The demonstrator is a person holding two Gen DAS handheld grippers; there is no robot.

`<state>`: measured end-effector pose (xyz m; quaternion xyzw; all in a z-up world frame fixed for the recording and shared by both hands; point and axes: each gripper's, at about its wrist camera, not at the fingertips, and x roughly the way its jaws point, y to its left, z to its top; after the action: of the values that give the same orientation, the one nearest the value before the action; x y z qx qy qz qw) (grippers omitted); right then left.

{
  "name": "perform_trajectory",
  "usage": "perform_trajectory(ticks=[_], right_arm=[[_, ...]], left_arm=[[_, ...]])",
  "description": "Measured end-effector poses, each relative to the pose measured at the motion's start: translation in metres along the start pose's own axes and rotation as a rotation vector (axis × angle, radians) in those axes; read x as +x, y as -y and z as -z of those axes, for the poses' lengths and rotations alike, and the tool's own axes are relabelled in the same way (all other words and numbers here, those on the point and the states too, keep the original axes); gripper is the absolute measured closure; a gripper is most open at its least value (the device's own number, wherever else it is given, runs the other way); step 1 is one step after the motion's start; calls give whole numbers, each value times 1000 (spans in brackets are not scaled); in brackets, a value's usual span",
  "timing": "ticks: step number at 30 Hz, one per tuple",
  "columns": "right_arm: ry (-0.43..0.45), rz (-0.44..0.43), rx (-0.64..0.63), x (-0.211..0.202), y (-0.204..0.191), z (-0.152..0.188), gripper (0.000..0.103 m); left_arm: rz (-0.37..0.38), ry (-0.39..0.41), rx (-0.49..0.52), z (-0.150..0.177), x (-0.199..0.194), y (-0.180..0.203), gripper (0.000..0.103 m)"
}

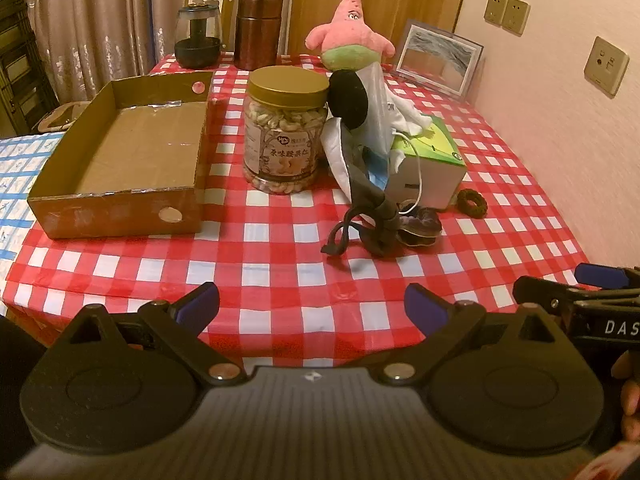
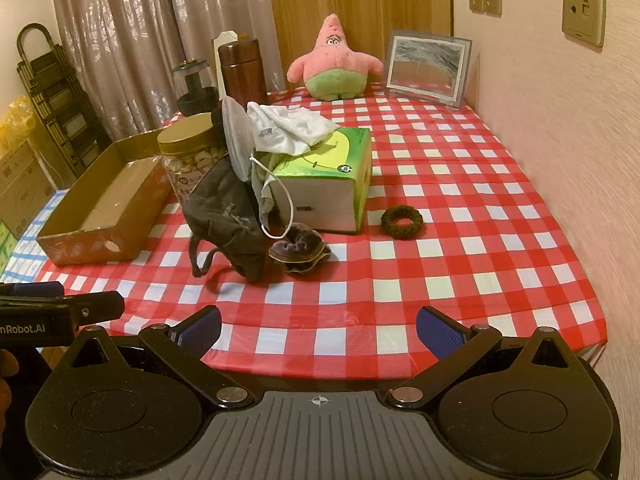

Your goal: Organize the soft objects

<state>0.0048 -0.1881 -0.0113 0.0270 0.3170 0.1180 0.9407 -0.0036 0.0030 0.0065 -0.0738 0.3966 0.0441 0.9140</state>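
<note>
Both grippers, left gripper (image 1: 312,306) and right gripper (image 2: 319,330), gape empty; dark pouch (image 2: 230,216) leans upright.

Count on my table (image 2: 500,216), red-check cloth: one cardboard tray (image 1: 120,208) at the left edge. One nut jar (image 1: 284,136). One tissue box (image 2: 332,184). Two scrunchies: dark one (image 2: 401,222), purple one (image 2: 298,254). One pink plush star (image 2: 334,62) and one picture frame (image 2: 428,68) at the far edge. Two canisters (image 1: 258,32) far left.
</note>
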Motion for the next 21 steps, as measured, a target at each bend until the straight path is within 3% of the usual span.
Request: perform_trajectory(ticks=[21], right_arm=[[0,1,-1,0,1,0,0]], left_arm=[[1,5,-1,0,-1,0,5]])
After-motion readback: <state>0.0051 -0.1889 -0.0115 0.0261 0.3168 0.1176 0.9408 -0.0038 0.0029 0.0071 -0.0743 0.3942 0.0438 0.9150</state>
